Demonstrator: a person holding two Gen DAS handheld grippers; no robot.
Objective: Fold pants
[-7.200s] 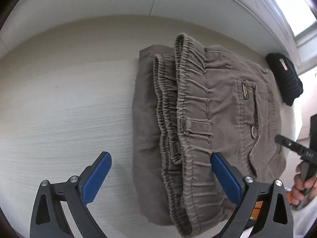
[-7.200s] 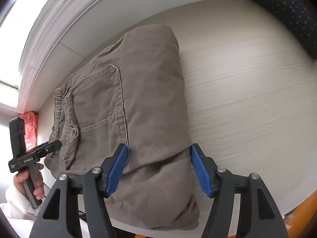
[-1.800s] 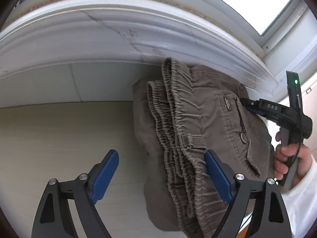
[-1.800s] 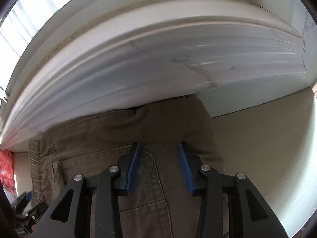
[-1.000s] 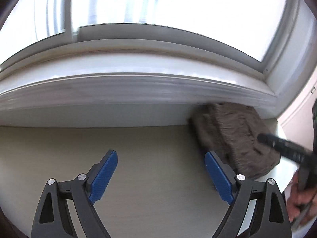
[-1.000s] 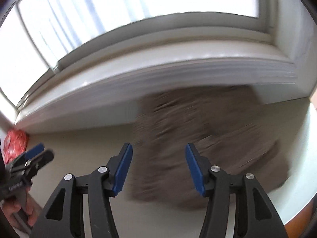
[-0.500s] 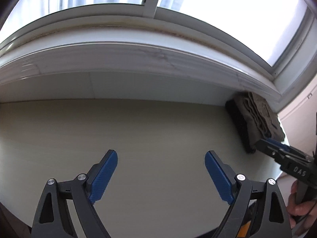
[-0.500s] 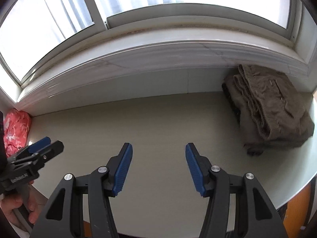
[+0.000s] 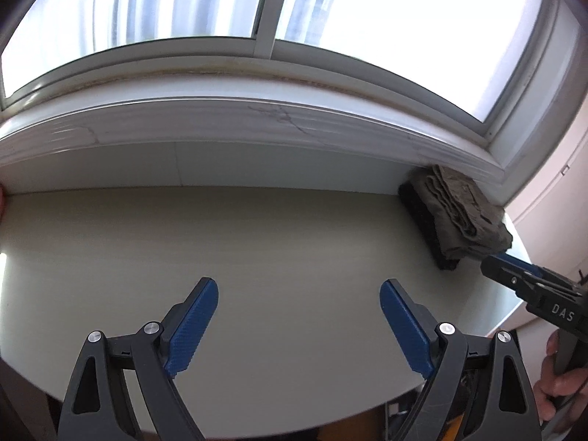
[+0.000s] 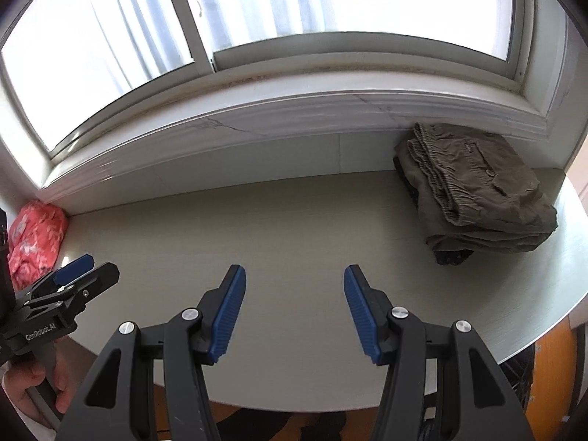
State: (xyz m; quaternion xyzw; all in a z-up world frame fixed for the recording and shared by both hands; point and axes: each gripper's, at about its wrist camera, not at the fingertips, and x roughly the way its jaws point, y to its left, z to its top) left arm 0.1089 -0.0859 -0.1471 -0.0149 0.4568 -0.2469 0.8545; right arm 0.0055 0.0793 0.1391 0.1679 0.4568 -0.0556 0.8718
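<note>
Folded brown pants [image 10: 474, 187] parked at far right end of counter [image 10: 257, 228], tucked into corner under window sill [image 10: 257, 117], elastic waistband facing left, button pocket on top. Stacked on dark folded garment [image 10: 452, 257], w/ dark edge peeking out at front and along left side. Same stack in left wrist view: pants [image 9: 459, 213] over dark garment [image 9: 422, 220], close to counter's right edge. Left gripper [image 9: 299, 319] over bare middle of counter [image 9: 257, 239], jaws spread wide, blue pads well apart, nothing btwn them, nothing touched. Right gripper [image 10: 294, 308] also over bare counter, jaws parted to a medium gap, narrower than left's, nothing btwn them either. Both well apart from pants. In right wrist view, left gripper [image 10: 79, 275] seen at lower left edge, held by a hand [image 10: 25, 389] w/ white sleeve. In left wrist view, right gripper's tip [image 9: 514, 272] seen at right edge just in front of the stack, fingers of a hand [image 9: 558, 386] wrapped on its handle. Red floral cloth [image 10: 35, 239] bunched at far left end of counter against wall. Bright window [image 10: 257, 18] above sill, pale curtain folds behind glass.
</note>
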